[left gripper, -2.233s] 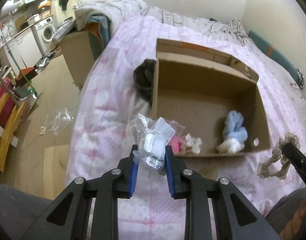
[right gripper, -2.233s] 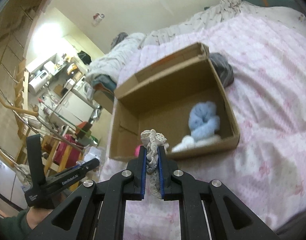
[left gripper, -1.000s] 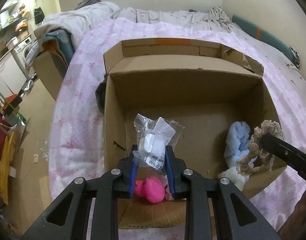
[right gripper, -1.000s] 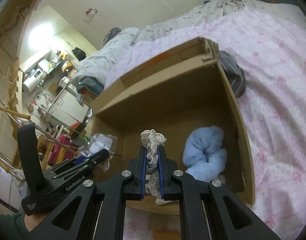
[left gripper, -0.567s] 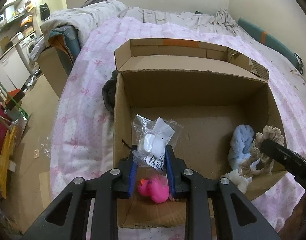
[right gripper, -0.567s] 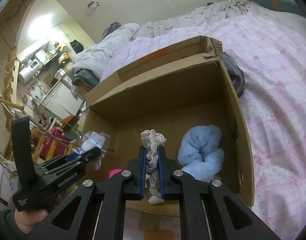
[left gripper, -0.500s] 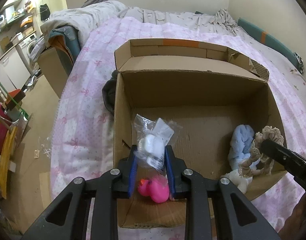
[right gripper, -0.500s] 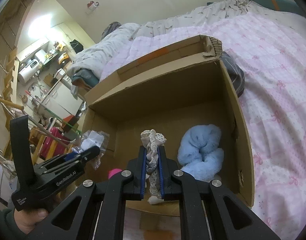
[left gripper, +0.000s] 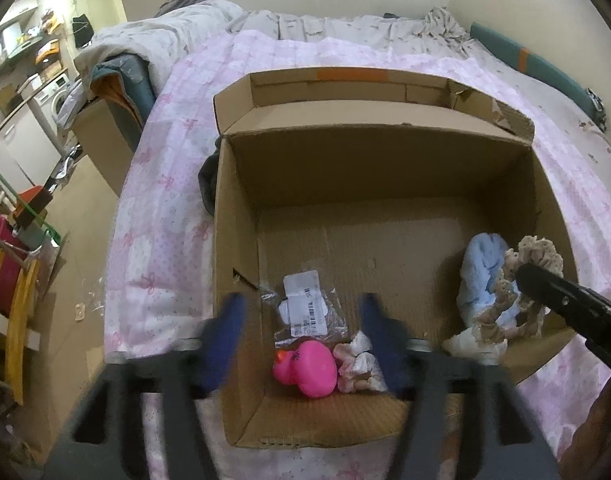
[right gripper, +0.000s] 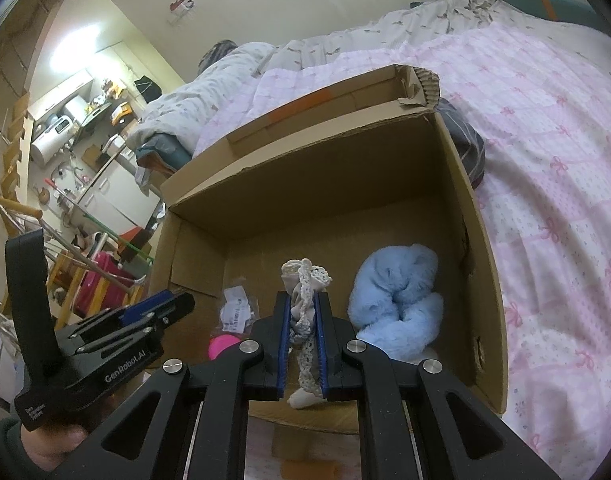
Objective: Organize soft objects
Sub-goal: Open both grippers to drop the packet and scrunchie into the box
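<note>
two views covered the moment. from the left wrist, the left gripper (left gripper: 301,340) hung over the near end of an open cardboard box (left gripper: 233,240) that sat on a pink bedspread (left gripper: 161,184). its jaws had just been opening and stood spread, blurred, with nothing pinched between them. the clear packet (left gripper: 305,306) with a white label lay on the box floor below them, just behind a pink duck (left gripper: 305,368). a small pink-and-white bundle (left gripper: 357,364) touched the duck's right side. a fluffy blue thing (left gripper: 479,272) lay against the right wall, with something white (left gripper: 471,346) at its near end. the right gripper's black finger came in from the right edge, and a beige lace scrunchie (left gripper: 539,252) hung from it above the blue thing. a dark cloth (left gripper: 206,188) lay outside the box's left wall.

from the right wrist, the right gripper (right gripper: 303,344) had its blue-lined jaws pressed together on the scrunchie (right gripper: 305,312), which stuck out above and below the pads, over the near wall of the box (right gripper: 469,264). the blue thing (right gripper: 397,304) lay just right of it inside. the packet (right gripper: 235,312) lay on the floor to the left, with an edge of the duck (right gripper: 221,346) nearer. the left gripper (right gripper: 161,312), held in a hand (right gripper: 53,446), sat at the lower left with its fingers apart.
</note>
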Demonstrator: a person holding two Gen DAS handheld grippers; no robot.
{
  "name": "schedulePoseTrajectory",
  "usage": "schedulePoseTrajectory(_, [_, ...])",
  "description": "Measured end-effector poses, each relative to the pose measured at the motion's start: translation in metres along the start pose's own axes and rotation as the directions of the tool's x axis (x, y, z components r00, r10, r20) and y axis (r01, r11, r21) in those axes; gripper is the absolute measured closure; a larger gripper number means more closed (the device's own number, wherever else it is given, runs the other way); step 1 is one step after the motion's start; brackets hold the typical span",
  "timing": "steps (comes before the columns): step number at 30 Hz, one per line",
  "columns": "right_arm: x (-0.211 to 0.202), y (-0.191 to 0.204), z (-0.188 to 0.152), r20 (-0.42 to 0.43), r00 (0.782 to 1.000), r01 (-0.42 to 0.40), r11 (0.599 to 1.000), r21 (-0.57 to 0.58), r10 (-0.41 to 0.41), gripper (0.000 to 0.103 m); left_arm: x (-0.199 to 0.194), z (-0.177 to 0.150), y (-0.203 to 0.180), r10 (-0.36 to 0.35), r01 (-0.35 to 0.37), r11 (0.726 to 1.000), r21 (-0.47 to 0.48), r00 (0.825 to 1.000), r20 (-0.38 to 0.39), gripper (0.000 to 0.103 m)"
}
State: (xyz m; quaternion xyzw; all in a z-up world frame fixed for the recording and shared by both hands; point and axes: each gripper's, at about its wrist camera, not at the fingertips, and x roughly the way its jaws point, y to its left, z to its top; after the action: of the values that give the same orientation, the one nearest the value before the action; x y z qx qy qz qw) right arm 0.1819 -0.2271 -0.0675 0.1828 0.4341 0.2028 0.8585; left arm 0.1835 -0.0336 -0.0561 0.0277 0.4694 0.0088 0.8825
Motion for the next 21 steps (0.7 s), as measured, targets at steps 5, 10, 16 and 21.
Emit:
schedulePoseTrajectory(5, [0.001, -0.001, 0.0, -0.005, 1.0, 0.004, 1.0, 0.002, -0.004, 0.09, -0.004, -0.002, -0.008, 0.009, -0.009, 0.999, 0.038, 1.0, 0.018, 0.042])
schedulePoseTrajectory(10, [0.002, -0.002, 0.001, -0.001, 1.0, 0.01, 1.0, 0.005, -0.01, 0.087, -0.005, -0.002, -0.01, 0.012, -0.013, 0.999, 0.049, 1.0, 0.028, 0.042])
schedulePoseTrajectory(16, [-0.004, -0.003, 0.0, 0.031, 0.999, 0.004, 1.0, 0.028, -0.005, 0.013, -0.006, -0.001, -0.009, 0.014, -0.015, 0.999, 0.04, 1.0, 0.027, 0.042])
schedulePoseTrajectory(21, [-0.014, -0.001, 0.003, 0.09, 0.996, 0.023, 1.0, 0.021, -0.025, 0.013, -0.003, -0.002, -0.009, 0.01, -0.01, 0.999, 0.044, 1.0, 0.013, 0.042])
